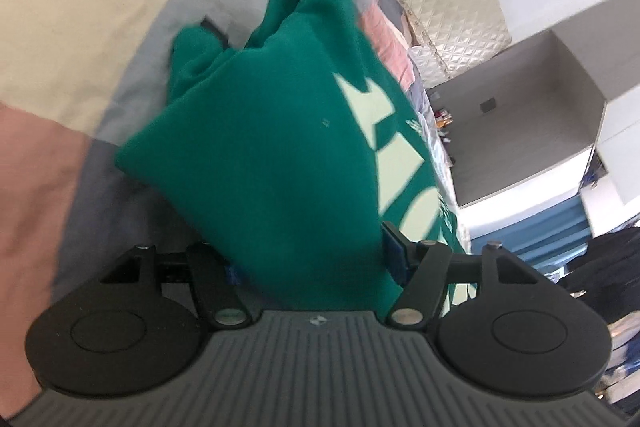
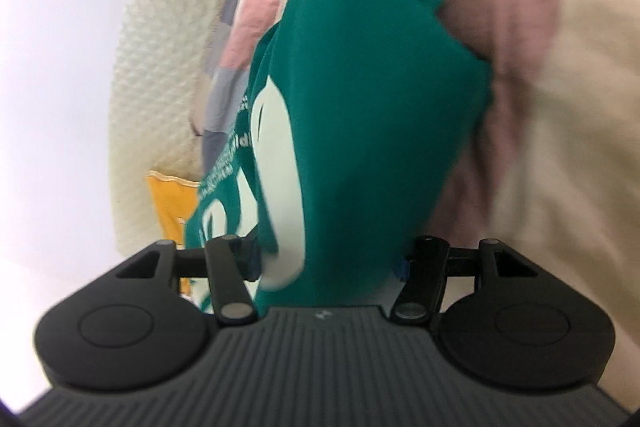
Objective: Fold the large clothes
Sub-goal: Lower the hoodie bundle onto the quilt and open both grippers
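Observation:
A green garment [image 1: 260, 147] with large pale lettering lies folded in a thick bundle on the bed and runs away from the camera. Its near end sits between the jaws of my left gripper [image 1: 310, 259], which stand wide apart; a blue pad [image 1: 394, 259] shows beside the cloth's right edge. In the right wrist view the same green garment [image 2: 360, 107] fills the gap of my right gripper [image 2: 332, 259], whose jaws also stand wide. The fingertips of both grippers are mostly hidden by fabric.
A patchwork bedspread [image 1: 52, 27] of cream, pink and grey lies under the garment, seen too as the bedspread [image 2: 560, 67]. A quilted cream headboard [image 1: 440, 7] runs behind. A grey shelf unit [image 1: 520, 115] and dark clothes [image 1: 608, 267] stand right. A yellow cloth [image 2: 168, 203] lies left.

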Demonstrator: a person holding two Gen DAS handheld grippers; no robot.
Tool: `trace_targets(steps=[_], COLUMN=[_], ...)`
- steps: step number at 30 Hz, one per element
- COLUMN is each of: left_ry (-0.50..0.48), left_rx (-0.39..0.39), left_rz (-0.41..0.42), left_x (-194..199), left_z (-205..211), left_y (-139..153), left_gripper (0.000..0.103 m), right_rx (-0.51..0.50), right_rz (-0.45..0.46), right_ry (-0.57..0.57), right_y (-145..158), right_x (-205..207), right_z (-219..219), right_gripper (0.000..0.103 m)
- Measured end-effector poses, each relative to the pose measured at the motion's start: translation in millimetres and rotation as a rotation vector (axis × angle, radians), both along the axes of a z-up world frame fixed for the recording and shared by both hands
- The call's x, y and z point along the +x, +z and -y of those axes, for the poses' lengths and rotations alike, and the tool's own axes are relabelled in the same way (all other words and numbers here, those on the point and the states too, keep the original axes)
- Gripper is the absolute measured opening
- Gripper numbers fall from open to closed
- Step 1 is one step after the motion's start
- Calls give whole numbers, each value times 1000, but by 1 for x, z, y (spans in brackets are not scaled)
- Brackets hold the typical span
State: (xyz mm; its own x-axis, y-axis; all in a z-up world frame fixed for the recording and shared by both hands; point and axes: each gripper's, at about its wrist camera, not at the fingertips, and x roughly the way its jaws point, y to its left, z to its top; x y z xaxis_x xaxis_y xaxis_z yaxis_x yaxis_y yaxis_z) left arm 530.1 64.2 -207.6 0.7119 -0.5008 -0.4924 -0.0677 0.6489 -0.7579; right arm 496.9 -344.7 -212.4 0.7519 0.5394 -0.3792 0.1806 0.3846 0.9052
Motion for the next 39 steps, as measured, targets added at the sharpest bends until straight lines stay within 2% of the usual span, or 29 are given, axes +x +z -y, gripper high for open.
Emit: trace_targets(steps=[5, 8, 10, 12, 17, 22, 29, 33, 39], left_ry=[-11, -26, -34, -43, -63, -75, -90, -91, -92], left_rx=[106, 157, 194, 231, 351, 422, 530, 609, 701], left_rz=[29, 82, 109, 146, 229, 304, 358, 370, 399], left_x=[-30, -52, -63, -81, -133, -187, -248, -277, -310], left_z=[6, 14, 22, 29, 48, 59, 74, 84, 98], left_y=[48, 82, 107, 131, 187, 229, 254, 255, 250], left_gripper=[70, 70, 70, 70, 70, 70, 70, 70, 70], right_rx=[-87, -140, -177, -216, -326, -486, -660, -750, -832], right_rz=[21, 62, 103, 151, 266, 399, 507, 555, 576], right_ry=[-36, -16, -2, 11, 50, 98, 125, 125, 130], right_y=[33, 61, 79, 96, 150, 193, 223, 227, 218], right_x=[-41, -64, -79, -115, -138, -188, -252, -283, -316], right_z=[14, 14, 11, 19, -2, -20, -34, -41, -54], right_gripper=[60, 60, 60, 60, 61, 61, 61, 61, 61])
